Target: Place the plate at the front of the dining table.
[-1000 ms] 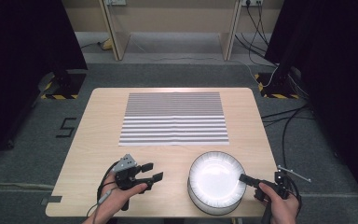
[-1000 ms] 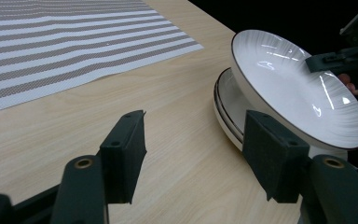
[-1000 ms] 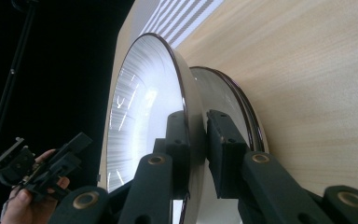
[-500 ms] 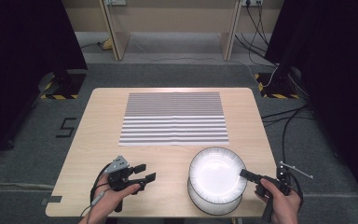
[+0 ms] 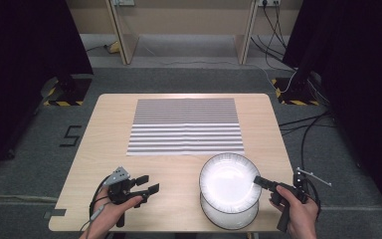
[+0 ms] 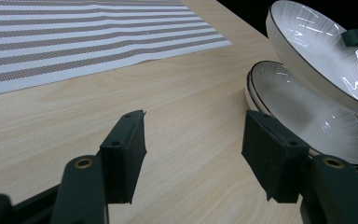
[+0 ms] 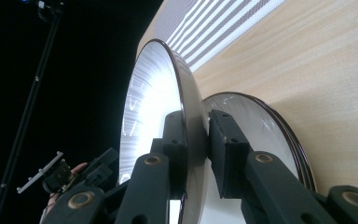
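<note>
1. Currently, the upper plate (image 5: 229, 181) is clamped at its right rim by the right gripper (image 5: 256, 181), whose jaws are closed on that rim from both faces; the plate is held lifted and tilted above the lower plate (image 5: 229, 217).
2. The lower plate is seated on the tabletop (image 5: 179, 159) near its front edge, toward the front right corner, partly covered by the lifted plate.
3. The left gripper (image 5: 146, 183) is held just above the tabletop near the front edge, left of the plates, with its jaws spread wide and nothing between them.
4. The striped placemat (image 5: 185, 125) is laid flat at the centre of the tabletop, beyond the held plate toward the far edge; the coming move is judged to depend on this direction, away from the front edge.
5. Both plates are round, shallow, glossy white with a dark rim line and fine radial ribbing. The placemat is a woven sheet with grey and white bands. The tabletop is pale wood grain.
</note>
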The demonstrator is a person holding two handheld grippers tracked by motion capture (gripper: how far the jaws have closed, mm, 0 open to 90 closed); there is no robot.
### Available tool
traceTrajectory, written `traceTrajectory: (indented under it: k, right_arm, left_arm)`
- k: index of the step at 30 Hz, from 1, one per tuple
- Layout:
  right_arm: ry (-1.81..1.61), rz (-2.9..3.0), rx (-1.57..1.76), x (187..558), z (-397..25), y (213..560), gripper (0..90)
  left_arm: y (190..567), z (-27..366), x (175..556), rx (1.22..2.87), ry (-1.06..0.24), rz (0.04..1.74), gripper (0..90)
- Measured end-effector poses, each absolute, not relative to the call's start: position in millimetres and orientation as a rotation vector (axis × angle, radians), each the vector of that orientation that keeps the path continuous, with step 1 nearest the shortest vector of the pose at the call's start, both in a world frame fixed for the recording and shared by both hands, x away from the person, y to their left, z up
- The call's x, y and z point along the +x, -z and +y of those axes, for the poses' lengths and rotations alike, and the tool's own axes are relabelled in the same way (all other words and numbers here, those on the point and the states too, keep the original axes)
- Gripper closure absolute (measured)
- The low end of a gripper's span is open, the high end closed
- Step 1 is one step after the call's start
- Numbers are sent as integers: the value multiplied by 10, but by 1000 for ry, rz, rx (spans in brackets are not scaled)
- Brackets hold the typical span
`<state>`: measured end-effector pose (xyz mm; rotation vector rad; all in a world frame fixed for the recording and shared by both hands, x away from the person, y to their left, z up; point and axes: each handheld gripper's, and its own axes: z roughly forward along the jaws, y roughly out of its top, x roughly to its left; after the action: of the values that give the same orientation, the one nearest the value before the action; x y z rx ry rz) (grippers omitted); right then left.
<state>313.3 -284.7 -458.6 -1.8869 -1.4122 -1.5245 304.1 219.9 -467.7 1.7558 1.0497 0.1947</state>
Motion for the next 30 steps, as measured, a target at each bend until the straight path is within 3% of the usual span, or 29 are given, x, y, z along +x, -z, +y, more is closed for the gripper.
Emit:
traceTrajectory:
  k: [30]
  right_arm:
    - [1579, -1385, -1861, 3392, -2758, 4347, 773]
  left_arm:
    - [4638, 2328, 3051, 1722, -215, 1067, 393]
